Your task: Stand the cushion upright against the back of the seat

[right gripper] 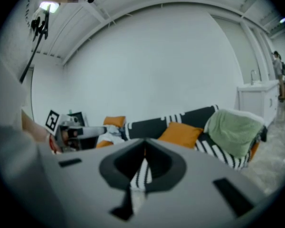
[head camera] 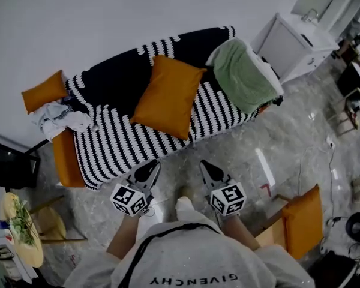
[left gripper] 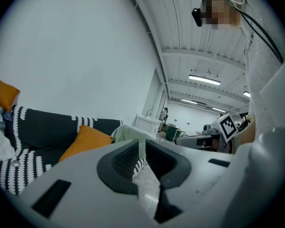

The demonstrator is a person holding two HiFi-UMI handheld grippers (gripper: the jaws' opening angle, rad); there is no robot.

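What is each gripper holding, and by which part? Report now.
Nothing is held. The left gripper is slightly open and empty; the right gripper is shut on nothing. The cushion is untouched.

Orange cushion point(head camera: 168, 95) was noted as square, plump and plain, no pattern. It was found near the middle of the sofa point(head camera: 108, 152), turned so that one corner was pointed toward the front edge in the head view. Lower part was rested on the seat point(head camera: 213, 110), upper part was leaned back on the backrest point(head camera: 114, 77); it was tilted, not fully upright. Sofa was covered in black cloth with white stripes: seat and front were striped, backrest was mostly solid black with short white stripes along its top edge. The same tilt was seen in both gripper views.
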